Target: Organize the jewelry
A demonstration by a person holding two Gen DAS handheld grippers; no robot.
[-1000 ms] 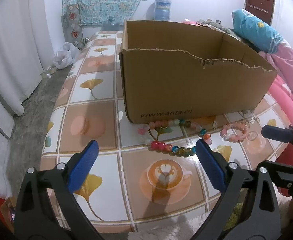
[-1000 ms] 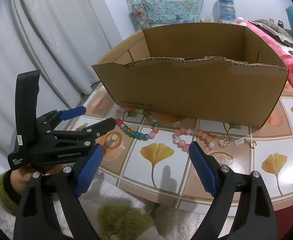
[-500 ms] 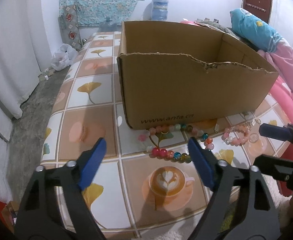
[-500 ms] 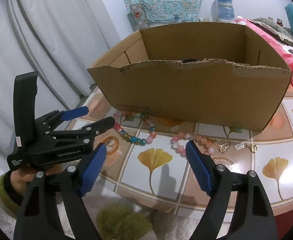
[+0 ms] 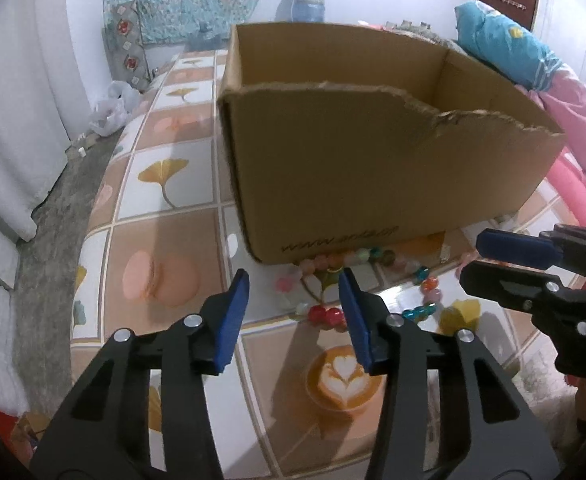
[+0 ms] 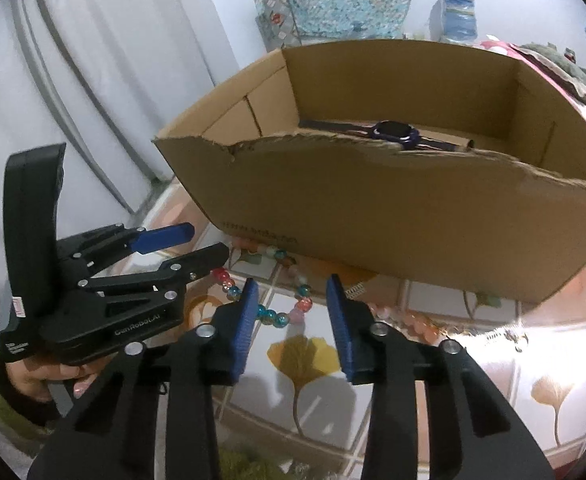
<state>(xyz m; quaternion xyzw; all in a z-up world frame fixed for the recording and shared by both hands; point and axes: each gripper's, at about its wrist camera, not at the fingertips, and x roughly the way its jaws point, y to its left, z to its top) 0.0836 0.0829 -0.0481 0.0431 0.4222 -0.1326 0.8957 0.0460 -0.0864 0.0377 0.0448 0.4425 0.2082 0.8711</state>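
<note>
A multicoloured bead necklace (image 5: 325, 314) lies on the tiled table in front of a cardboard box (image 5: 373, 168). My left gripper (image 5: 295, 312) is open, low over the necklace's left end, with nothing between its pads. The necklace also shows in the right wrist view (image 6: 271, 316), just ahead of my open right gripper (image 6: 291, 314). A pink bead bracelet (image 6: 421, 322) and a small gold chain (image 6: 509, 336) lie further right. A dark blue watch (image 6: 397, 134) lies inside the box (image 6: 393, 200). The left gripper also shows in the right wrist view (image 6: 197, 244).
The table (image 5: 165, 240) has a tiled cloth with leaf and coffee-cup prints. Its left edge drops to a grey floor by white curtains (image 5: 17, 120). A pink blanket (image 5: 581, 120) and blue pillow lie at the right. The right gripper (image 5: 489, 256) enters the left wrist view from the right.
Both grippers have moved forward and down toward the necklace, and both have narrowed their jaws. The box now looks closer and the watch inside it has come into view.
</note>
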